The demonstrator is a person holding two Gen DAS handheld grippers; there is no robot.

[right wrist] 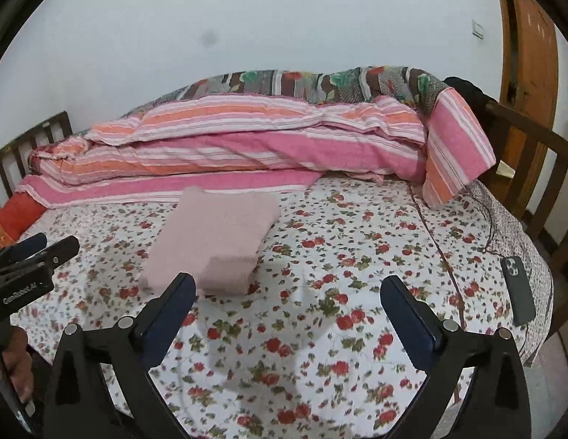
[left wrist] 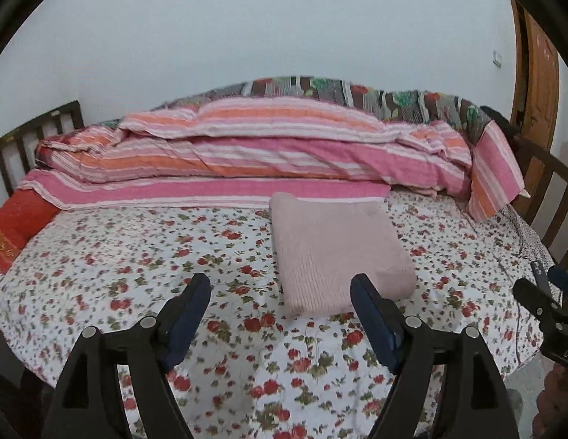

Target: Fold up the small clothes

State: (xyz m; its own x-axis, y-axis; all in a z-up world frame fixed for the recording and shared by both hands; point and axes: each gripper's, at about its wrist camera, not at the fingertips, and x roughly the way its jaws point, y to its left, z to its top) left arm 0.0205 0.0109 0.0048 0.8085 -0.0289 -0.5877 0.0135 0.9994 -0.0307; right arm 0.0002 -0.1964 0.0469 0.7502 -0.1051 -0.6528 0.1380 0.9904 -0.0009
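Folded pale pink knit garment point(left wrist: 335, 252) lies on floral bedsheet point(left wrist: 137, 256); my left gripper point(left wrist: 280, 289) and right gripper point(right wrist: 287, 285) both spread, empty.

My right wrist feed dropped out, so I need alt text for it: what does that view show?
A folded pink knit garment lies on the floral bedsheet, beyond the open, empty right hand-held gripper. Striped pink bedding is heaped along the wall, and a dark phone rests near the bed's right edge. The left hand-held gripper shows at the left edge.
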